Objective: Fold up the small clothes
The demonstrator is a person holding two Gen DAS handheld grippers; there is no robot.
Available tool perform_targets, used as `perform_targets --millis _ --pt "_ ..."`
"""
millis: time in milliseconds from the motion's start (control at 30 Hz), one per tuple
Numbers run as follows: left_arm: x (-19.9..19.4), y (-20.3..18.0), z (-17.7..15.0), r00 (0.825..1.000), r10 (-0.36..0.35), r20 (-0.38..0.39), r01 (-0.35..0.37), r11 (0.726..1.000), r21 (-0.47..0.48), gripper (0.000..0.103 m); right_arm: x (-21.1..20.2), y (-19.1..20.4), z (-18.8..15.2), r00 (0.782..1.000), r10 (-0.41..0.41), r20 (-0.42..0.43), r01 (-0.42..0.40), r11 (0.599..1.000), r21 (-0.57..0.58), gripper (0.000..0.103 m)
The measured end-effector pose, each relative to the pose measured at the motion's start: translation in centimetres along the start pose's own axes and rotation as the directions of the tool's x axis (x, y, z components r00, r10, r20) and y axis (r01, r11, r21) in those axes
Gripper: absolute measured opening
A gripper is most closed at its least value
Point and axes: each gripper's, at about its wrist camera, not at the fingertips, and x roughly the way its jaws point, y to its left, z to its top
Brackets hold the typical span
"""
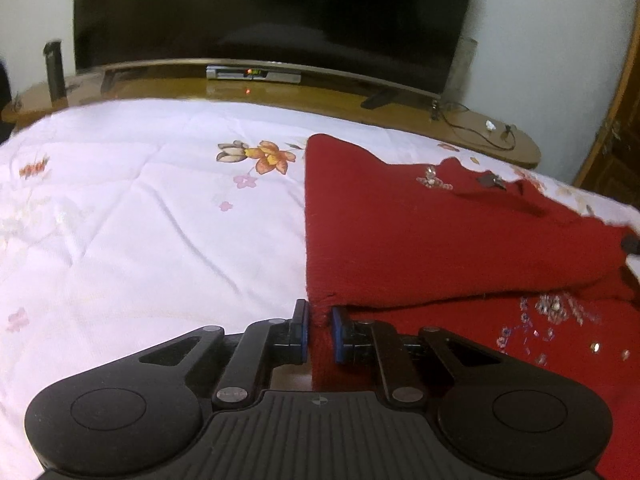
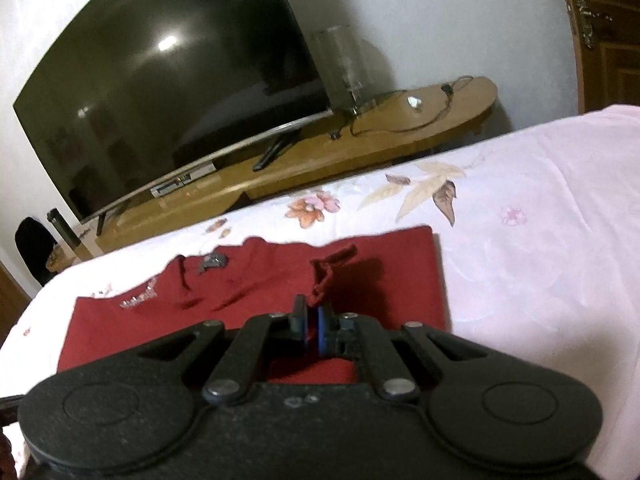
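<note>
Two hand-held grippers, left hand-held gripper and right hand-held gripper, each clamp one red garment on one floral bed.

A bed carries everything, covered by a pale pink quilted bedspread printed with orange flowers and tan leaves. A dark red knitted garment (sequins scattered over its front) lies spread directly on the cover, one layer folded over itself.
</note>
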Motion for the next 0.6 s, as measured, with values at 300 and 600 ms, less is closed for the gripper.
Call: perform_targets --millis 300,600 --pt "0.3 1.2 0.0 1.0 -0.029 -0.007 0.028 0.998 -0.06 0.011 0.0 -0.9 -1.2 1.0 0.007 -0.017 -0.006 0.999 0.052 0.006" --pt "0.2 0.8 0.1 1.0 -0.029 -0.009 0.029 1.0 -0.011 0.012 0.7 -2.6 -2.8 0.997 -0.004 -0.072 0.012 0.993 0.115 0.01"
